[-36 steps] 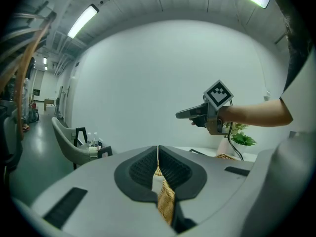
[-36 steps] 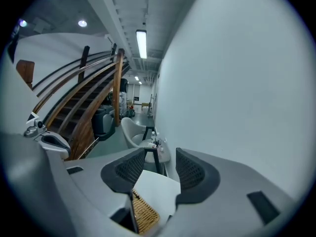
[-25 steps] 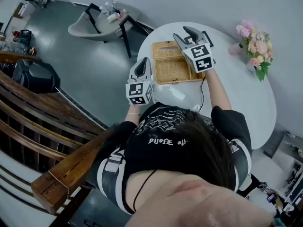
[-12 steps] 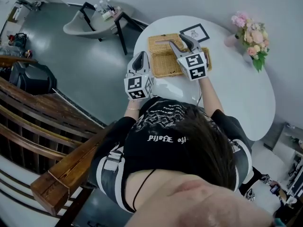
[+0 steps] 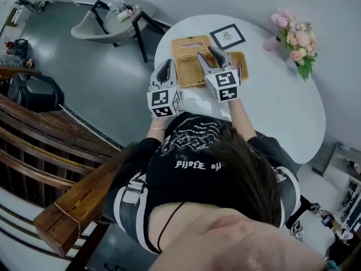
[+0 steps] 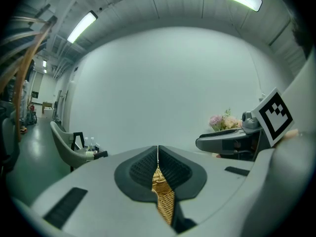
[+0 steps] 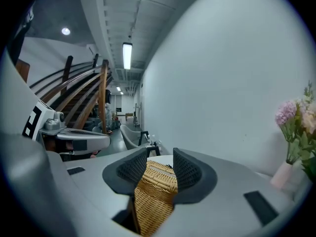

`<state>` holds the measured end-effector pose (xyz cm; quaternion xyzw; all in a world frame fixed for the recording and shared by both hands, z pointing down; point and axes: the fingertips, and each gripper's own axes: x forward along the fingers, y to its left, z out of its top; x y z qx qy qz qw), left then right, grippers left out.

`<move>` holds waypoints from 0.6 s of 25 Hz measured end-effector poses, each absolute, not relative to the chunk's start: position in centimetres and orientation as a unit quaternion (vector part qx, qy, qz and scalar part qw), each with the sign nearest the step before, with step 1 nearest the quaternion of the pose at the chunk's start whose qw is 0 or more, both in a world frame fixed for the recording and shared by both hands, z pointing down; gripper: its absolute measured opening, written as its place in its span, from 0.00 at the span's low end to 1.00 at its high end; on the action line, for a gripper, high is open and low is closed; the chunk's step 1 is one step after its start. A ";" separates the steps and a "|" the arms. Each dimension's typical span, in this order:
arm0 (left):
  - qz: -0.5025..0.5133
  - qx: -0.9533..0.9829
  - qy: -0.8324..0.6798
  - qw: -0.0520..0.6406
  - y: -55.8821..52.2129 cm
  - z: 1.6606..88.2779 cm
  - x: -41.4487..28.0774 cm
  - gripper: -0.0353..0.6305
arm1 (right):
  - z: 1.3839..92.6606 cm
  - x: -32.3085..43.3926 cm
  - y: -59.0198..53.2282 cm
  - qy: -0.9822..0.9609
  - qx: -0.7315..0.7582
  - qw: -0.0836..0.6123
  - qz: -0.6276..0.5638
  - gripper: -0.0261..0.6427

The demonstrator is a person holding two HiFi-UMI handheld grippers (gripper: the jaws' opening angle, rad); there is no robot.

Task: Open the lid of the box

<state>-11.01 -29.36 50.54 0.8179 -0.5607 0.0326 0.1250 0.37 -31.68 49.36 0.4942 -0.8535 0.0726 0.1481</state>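
A flat wicker box (image 5: 192, 66) with its lid down lies on the round white table (image 5: 271, 106). My right gripper (image 5: 210, 55) hangs over the box's near right part. In the right gripper view its jaws (image 7: 160, 169) stand apart with the wicker box (image 7: 157, 194) showing between them. They have just been closing, and I see no pad pressing on the weave. My left gripper (image 5: 165, 68) is at the box's left end, beside it. In the left gripper view its pads (image 6: 158, 154) meet, and a strip of wicker (image 6: 164, 204) shows below them.
A framed picture (image 5: 227, 36) lies behind the box. A pink flower vase (image 5: 293, 35) stands at the table's far right. A grey chair (image 5: 98, 24) and a side table with bottles (image 5: 127, 9) are beyond the table's left edge. A wooden stair rail (image 5: 56, 151) runs along the left.
My right gripper has come toward me and to the left, sinking over the box's near part, and its jaws have narrowed. The left gripper has stayed put.
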 end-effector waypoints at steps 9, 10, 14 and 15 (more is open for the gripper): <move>0.035 0.819 -0.558 0.126 -28.7 51.2 -10.1 0.09 | 51.6 1.7 -29.9 -0.843 0.509 0.158 0.076 0.14; 0.034 0.819 -0.558 0.125 -28.6 51.2 -10.1 0.09 | 51.6 1.8 -29.9 -0.842 0.511 0.155 0.076 0.11; 0.035 0.818 -0.561 0.125 -28.4 51.3 -9.9 0.09 | 51.3 1.6 -29.7 -0.846 0.509 0.136 0.081 0.08; 0.036 0.818 -0.561 0.124 -28.4 51.3 -9.9 0.09 | 51.2 1.5 -29.7 -0.846 0.510 0.133 0.081 0.08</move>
